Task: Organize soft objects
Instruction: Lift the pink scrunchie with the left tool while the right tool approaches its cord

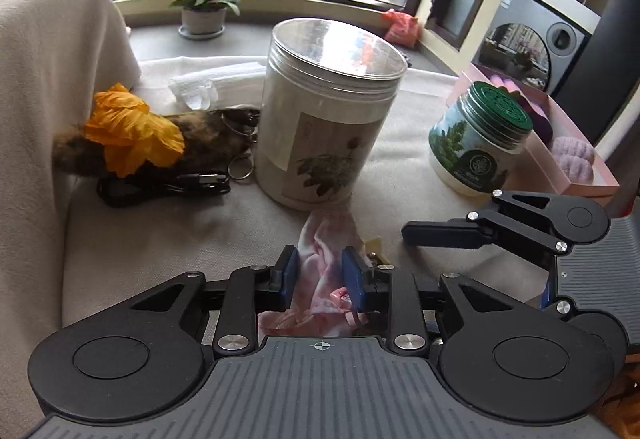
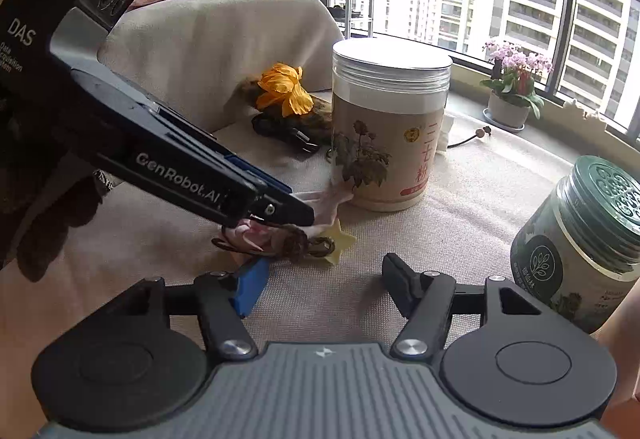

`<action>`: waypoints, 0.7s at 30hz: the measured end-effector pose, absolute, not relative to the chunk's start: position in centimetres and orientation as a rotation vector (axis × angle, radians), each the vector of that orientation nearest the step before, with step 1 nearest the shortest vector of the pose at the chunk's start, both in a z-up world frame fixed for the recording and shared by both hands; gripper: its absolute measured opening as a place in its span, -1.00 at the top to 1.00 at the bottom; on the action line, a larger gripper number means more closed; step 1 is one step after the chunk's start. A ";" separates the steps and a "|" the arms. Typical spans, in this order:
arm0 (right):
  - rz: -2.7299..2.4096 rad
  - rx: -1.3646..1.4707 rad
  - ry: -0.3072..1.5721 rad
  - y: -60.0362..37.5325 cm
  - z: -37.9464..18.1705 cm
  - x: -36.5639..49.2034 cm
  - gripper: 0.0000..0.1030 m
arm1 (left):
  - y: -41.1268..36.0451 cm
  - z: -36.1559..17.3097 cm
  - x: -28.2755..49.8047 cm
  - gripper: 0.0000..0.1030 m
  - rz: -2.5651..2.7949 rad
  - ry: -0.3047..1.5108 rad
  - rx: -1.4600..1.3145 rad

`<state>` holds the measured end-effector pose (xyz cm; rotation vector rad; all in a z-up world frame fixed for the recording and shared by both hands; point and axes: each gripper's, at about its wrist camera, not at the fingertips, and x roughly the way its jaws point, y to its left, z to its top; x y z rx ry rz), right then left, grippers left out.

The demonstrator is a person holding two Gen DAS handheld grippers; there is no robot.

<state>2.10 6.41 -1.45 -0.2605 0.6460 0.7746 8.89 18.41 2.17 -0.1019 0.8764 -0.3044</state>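
A pink-and-white cloth (image 1: 326, 235) lies crumpled on the beige cover in front of the big jar. My left gripper (image 1: 322, 271) is shut on it, its blue pads pressing from both sides. In the right wrist view the left gripper (image 2: 306, 213) reaches in from the left, with the cloth (image 2: 324, 201) trailing from its tip. A yellow star (image 2: 340, 243) and a knot of brown cord (image 2: 296, 243) lie just under it. My right gripper (image 2: 324, 279) stands open close in front of them, nothing between its fingers. One of the right gripper's fingers (image 1: 440, 235) shows in the left wrist view.
A tall clear-lidded jar (image 1: 328, 111) and a green-lidded jar (image 1: 480, 143) stand on the cover. To the left are an orange fabric flower (image 1: 128, 131) on a brown furry thing (image 1: 212, 135), a black cable (image 1: 160, 187) and key rings. A pink box (image 1: 600, 183) holds purple soft pieces at right.
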 end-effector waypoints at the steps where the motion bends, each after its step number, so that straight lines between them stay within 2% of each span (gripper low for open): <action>1: 0.773 -0.264 0.644 6.5 -1.5 2.0 -0.29 | 18.3 2.2 8.8 0.41 -0.302 0.874 -0.095; 7: 0.781 -0.265 0.651 6.7 -1.6 2.2 -0.47 | 19.0 2.2 9.3 0.41 -0.332 0.908 -0.188; 11: 0.817 -0.284 0.666 7.3 -1.7 2.2 -0.77 | 18.3 2.2 9.1 0.42 -0.327 0.909 -0.158; 13: 0.837 -0.295 0.677 7.5 -1.8 2.3 -0.87 | 18.0 2.2 8.9 0.62 -0.303 0.906 -0.138; 15: 0.860 -0.308 0.696 7.7 -1.8 2.4 -1.00 | 18.1 2.2 8.8 0.69 -0.298 0.901 -0.131; 21: 0.862 -0.325 0.704 7.9 -1.7 2.3 -0.97 | 22.0 1.9 7.8 0.75 -0.209 0.873 -0.266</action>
